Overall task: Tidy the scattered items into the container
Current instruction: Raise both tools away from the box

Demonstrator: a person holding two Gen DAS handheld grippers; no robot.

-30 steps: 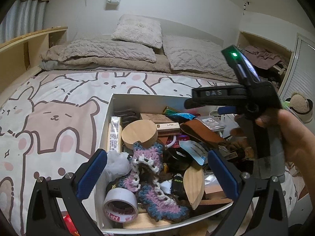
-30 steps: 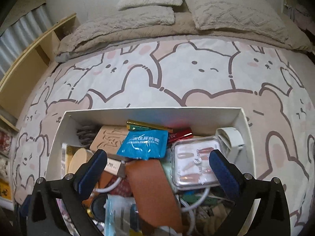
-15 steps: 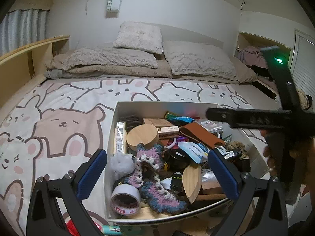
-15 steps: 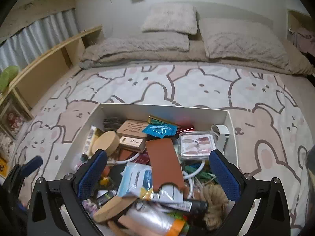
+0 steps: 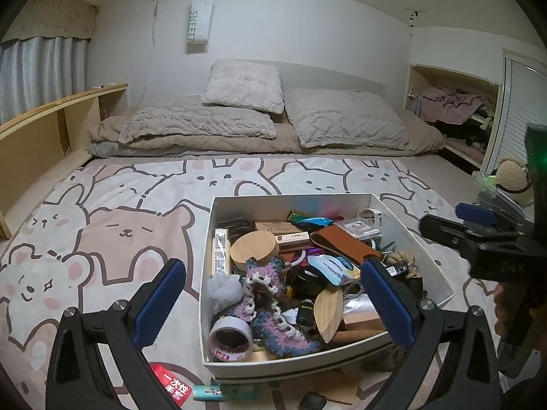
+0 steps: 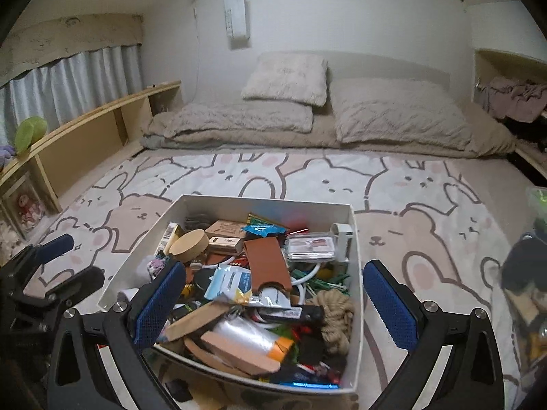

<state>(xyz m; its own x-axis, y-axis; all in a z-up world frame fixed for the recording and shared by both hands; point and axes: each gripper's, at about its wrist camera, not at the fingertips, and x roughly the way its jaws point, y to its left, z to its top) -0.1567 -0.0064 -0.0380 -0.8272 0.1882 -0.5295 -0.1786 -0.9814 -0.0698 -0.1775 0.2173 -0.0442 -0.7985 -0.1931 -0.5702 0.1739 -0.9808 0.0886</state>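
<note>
A white box (image 5: pixel 400 220) (image 6: pixel 355 256) sits on the bear-print bedspread, heaped with small items: a tape roll (image 5: pixel 229 338), a knitted sock (image 5: pixel 270 304), a round wooden lid (image 5: pixel 253 249) (image 6: pixel 189 244), a brown leather case (image 5: pixel 345 243) (image 6: pixel 268 266), a coil of rope (image 6: pixel 336 312). My left gripper (image 5: pixel 270 302) is open above the box's near left end, holding nothing. My right gripper (image 6: pixel 270 302) is open over the box's near side, also holding nothing. In the left wrist view the right gripper's body shows at the right edge (image 5: pixel 478 235), held by a hand.
A red packet (image 5: pixel 172 384) and a green tube (image 5: pixel 224 392) lie on the bedspread just in front of the box. Pillows (image 5: pixel 244 85) and a folded blanket lie at the bed's head. A wooden shelf (image 6: pixel 85 136) runs along the left side.
Both grippers have pulled back and up from the box, so more of the bed and room shows. The right gripper moved to the right in the left wrist view.
</note>
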